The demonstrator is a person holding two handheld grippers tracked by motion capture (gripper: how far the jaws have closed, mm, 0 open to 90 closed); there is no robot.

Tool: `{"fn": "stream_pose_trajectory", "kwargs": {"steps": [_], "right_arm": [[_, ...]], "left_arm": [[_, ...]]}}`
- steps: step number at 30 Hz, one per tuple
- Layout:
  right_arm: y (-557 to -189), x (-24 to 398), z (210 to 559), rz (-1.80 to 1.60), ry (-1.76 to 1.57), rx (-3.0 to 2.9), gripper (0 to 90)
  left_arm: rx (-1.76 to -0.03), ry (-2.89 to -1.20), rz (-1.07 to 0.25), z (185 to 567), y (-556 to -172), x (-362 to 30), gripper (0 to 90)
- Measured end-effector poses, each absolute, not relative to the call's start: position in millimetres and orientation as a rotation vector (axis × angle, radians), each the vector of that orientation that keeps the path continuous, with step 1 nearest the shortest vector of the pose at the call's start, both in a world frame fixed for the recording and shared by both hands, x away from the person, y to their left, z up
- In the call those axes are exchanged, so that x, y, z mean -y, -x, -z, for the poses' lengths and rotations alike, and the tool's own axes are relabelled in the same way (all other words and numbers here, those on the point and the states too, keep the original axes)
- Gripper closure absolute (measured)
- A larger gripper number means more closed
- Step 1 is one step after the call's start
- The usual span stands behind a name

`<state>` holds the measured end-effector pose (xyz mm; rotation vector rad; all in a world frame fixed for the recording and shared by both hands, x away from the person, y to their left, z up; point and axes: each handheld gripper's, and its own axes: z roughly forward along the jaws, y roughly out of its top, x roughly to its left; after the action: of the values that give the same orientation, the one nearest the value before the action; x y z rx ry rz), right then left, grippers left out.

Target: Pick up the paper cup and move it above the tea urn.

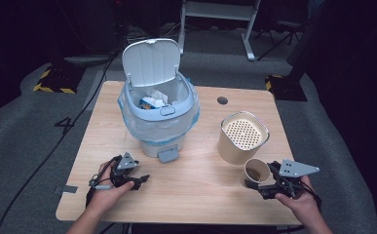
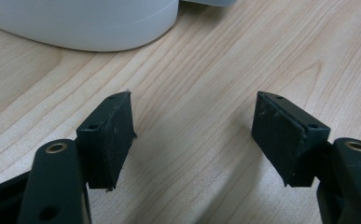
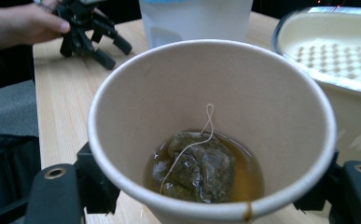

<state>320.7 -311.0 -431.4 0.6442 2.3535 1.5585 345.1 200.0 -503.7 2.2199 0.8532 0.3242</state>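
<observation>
My right gripper [image 1: 263,186] grasps the paper cup [image 1: 257,171] at the near right of the worktop [image 1: 196,195], its base hidden, while my left gripper [image 1: 138,181] rests released, near left.

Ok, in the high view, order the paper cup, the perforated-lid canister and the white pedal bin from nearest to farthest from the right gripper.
1. Paper cup: held between the jaws of the right gripper, at the table's near right.
2. Perforated-lid canister: just behind the cup, right side.
3. White pedal bin: farthest, left of centre, lid up.
</observation>
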Motion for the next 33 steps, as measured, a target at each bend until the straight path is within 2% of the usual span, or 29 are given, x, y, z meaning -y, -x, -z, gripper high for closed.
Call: {"fn": "stream_pose_trajectory", "kwargs": {"steps": [16,20,33], "right_arm": [[-344,319,378,-1.554,-0.606,-2.340,27.5],[-350,320,364,-1.533,-0.607,-2.343,27.6],[-382,327,327,-1.521,-0.632,-2.305,27.8]], "left_arm": [[-0.853,-2.223,-0.328,504,-345,-200,29.7],[-0.865,-2.223,-0.331,504,-345,-198,27.3],[-0.864,-2.223,-0.327,504,-345,-197,26.6]]}}
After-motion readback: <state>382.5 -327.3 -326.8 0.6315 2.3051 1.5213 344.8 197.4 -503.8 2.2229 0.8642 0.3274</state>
